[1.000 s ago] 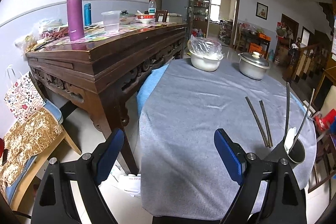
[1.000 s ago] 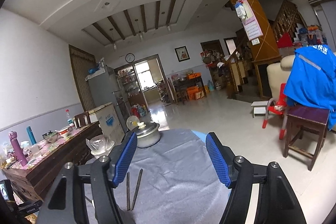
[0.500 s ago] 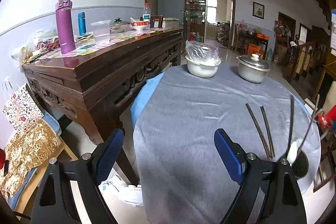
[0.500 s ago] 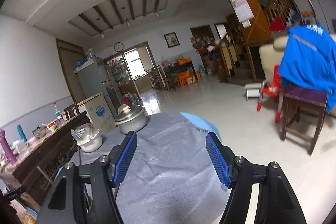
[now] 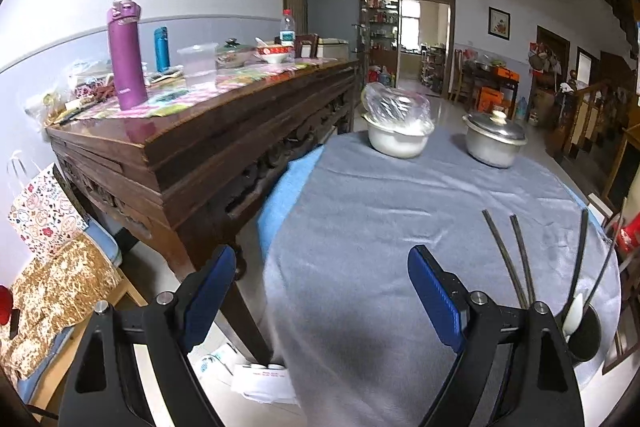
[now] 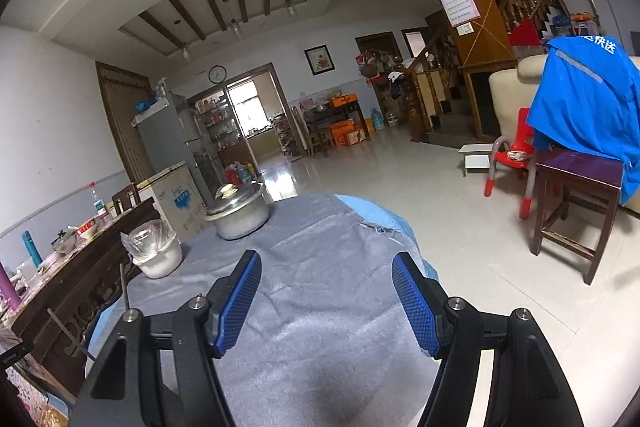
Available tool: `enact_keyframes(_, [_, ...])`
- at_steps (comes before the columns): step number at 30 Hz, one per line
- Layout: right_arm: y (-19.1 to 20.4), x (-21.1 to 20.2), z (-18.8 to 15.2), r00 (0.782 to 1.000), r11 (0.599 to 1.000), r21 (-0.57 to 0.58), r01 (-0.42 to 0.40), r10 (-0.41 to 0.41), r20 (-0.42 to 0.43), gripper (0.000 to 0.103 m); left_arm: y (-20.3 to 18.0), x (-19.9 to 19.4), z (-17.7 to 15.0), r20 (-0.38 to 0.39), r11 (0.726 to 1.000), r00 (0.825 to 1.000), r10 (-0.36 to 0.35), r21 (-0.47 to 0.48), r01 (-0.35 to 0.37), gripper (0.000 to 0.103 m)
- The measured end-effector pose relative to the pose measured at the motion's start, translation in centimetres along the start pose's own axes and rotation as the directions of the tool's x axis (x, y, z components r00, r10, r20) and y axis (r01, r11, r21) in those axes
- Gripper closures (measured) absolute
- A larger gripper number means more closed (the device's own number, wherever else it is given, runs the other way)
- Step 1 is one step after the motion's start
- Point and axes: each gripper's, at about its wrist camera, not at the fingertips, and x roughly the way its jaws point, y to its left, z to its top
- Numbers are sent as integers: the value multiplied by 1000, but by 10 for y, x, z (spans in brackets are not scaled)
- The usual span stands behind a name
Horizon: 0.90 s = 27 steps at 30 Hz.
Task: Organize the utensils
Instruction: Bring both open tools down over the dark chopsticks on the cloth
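Observation:
In the left wrist view, two dark chopsticks (image 5: pixel 507 255) lie on the grey tablecloth (image 5: pixel 380 227) at the right. A dark cup (image 5: pixel 586 335) at the table's right edge holds a white spoon (image 5: pixel 573 313) and two more dark sticks (image 5: pixel 579 255). My left gripper (image 5: pixel 322 291) is open and empty, over the table's left edge. My right gripper (image 6: pixel 326 297) is open and empty above the cloth (image 6: pixel 320 267). At the left edge of the right wrist view, thin dark sticks (image 6: pixel 125 287) stand upright.
A white bowl covered with plastic (image 5: pixel 396 135) and a lidded metal pot (image 5: pixel 494 143) stand at the table's far side; both also show in the right wrist view (image 6: pixel 158 255) (image 6: pixel 238 215). A dark wooden sideboard (image 5: pixel 192 131) with a purple bottle (image 5: pixel 126 55) stands left. A wooden stool (image 6: pixel 576 203) stands right.
The left gripper has drifted lower and slightly back; the cup and chopsticks sit further right in its view. The right gripper has swung right, so the chopsticks have left its view. Both stay open.

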Motion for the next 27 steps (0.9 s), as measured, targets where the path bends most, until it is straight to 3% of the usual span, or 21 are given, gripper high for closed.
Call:
enact_keyframes(6, [1,0,25,1000,1000,23,16,-16,-1,32,51,-25,19,97,997,993,72,-3,-72,15])
enact_keyframes(11, [12,-1,51,999,998,50,31,-32,26,32,99,-48,28,173,986,972,162,11,-166,13])
enact_keyframes(16, [36,-1,67,998,998,49,26,-29,52,29,146,-56,25,181,970,953,244,-37,-241,12])
enact_keyframes(21, [68,14,66,999,999,44,-27,26,18,29,175,-49,17,111,969,972,209,-155,-191,12])
enact_keyframes(27, [92,16,61,997,997,12,-74,74,4,29,161,-52,17,117,974,975,190,-145,-172,12])
